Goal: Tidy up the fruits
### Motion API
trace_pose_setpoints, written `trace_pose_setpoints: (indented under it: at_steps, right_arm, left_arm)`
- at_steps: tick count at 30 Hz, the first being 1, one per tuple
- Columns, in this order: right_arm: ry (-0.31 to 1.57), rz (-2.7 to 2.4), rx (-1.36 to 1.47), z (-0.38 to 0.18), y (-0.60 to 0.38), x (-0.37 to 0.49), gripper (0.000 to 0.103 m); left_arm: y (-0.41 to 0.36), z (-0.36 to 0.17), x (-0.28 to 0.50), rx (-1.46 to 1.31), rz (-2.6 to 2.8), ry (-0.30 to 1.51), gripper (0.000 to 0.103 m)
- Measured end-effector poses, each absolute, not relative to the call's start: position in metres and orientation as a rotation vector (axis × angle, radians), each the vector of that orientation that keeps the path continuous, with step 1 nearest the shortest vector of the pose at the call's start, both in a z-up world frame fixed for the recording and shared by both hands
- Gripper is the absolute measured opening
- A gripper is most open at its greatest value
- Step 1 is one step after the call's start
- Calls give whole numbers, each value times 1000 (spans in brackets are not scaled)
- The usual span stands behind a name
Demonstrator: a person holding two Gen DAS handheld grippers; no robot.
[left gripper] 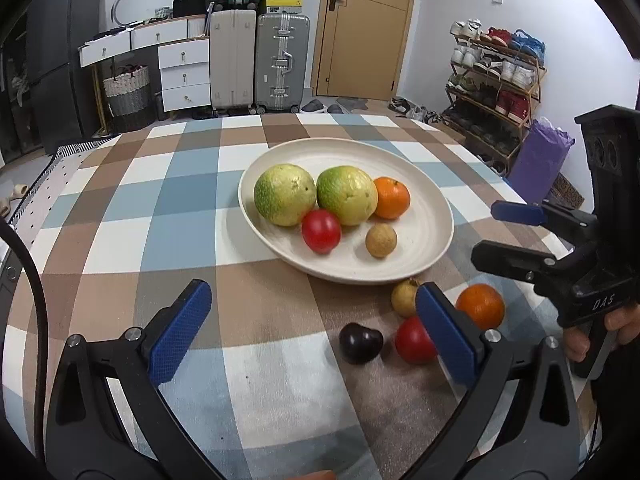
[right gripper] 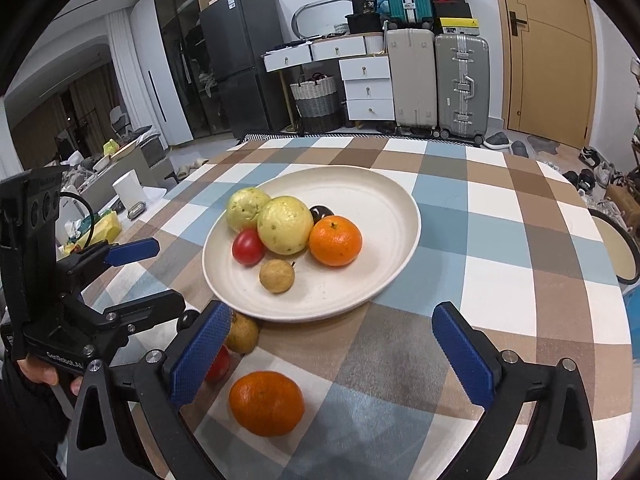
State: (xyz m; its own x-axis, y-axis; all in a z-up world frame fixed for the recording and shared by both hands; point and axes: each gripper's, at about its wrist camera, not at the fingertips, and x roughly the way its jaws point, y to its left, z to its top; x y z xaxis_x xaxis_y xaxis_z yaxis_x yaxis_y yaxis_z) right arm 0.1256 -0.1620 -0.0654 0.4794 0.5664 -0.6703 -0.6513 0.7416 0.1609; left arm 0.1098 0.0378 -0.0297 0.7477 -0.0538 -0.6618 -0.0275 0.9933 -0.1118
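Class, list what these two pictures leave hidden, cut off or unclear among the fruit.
- Right wrist view: dark plum in the plate, mostly hidden behind the orange; absent from the left view.
- Right wrist view: red tomato on the table, largely covered by the right gripper finger.
- Left wrist view: brown fruit, partly behind the left gripper finger.

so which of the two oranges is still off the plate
The orange on the checked cloth between the right gripper's fingers; the other orange sits on the plate.

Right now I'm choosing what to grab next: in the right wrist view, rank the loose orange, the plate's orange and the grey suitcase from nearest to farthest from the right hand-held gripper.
1. Loose orange, on the cloth between the open fingers.
2. Plate's orange, right side of the plate.
3. Grey suitcase, far wall.
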Motion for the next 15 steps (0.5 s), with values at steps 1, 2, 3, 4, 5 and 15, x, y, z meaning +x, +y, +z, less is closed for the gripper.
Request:
trace_pose_setpoints:
  at_steps: [1,2,3,4,5,15]
  right_arm:
    - [771,747,-125,-66,-164,124,103]
    - [774,750,-128,-66,-166,122,103]
    - [781,754,-130,-66,-169,121,103]
    - [788,760,-130,-67,-171,120,103]
    - [793,768,-128,-68,-172,120,103]
    - [875,844,-171,-79,-168,118,103]
  left_arm:
    - [38,-30,109,-118,-20,731,102]
    - [37,-31,108,-119,-27,735,102]
    - [36,-31,107,-119,-35,742,102]
    - [35,-32,108,-118,-52,754,102]
    - [34,-33,108,-114,-61,760,102]
    - [36,-38,106,-68,-58,812,102]
